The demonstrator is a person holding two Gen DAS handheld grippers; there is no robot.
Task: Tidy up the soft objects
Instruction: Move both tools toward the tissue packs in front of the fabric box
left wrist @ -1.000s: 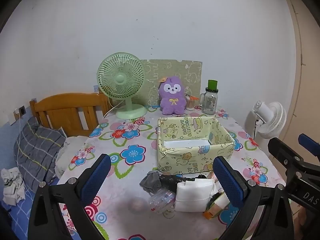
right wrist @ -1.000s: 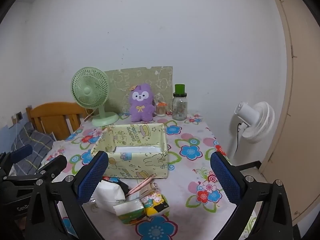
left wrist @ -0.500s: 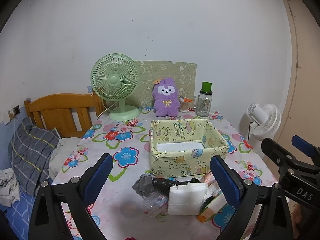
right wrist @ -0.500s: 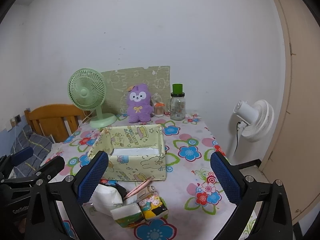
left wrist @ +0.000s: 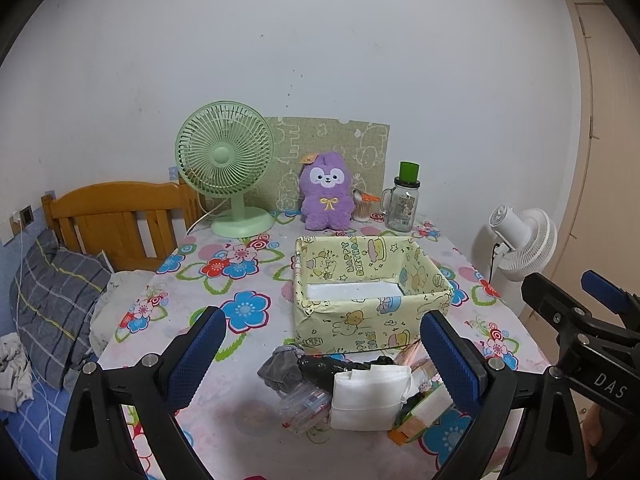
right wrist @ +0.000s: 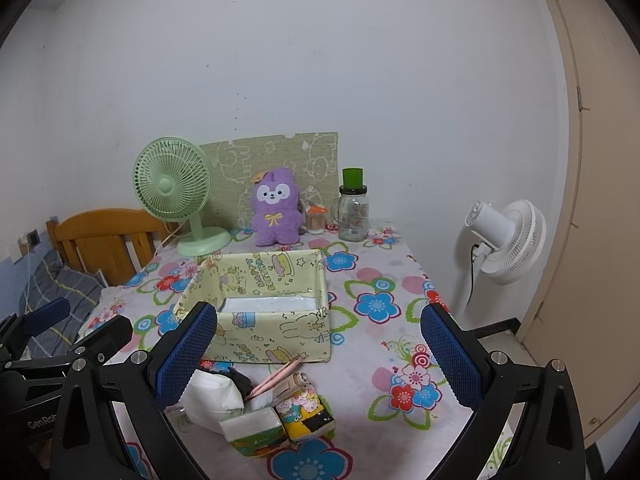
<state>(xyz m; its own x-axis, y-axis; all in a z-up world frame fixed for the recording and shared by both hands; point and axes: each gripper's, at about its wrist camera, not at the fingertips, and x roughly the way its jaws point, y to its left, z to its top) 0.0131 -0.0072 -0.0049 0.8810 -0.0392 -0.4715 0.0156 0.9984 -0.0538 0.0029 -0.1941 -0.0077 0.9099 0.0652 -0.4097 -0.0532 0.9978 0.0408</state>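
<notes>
Left gripper [left wrist: 322,356] jaws apart, nothing between them, hovering over the pile at the table's [left wrist: 256,416] near edge. Left to right in that pile: grey cloth [left wrist: 278,370], clear plastic bag [left wrist: 304,402], folded white pad [left wrist: 368,394], tissue packs [right wrist: 280,420]. All sit just in front of the empty paper-wrapped box [left wrist: 360,300]. Right gripper [right wrist: 318,354] also spread wide, empty. Risks: items overlap, so one grab likely drags a neighbour; the slick bag may slip; nudging the light box could shove it back.
</notes>
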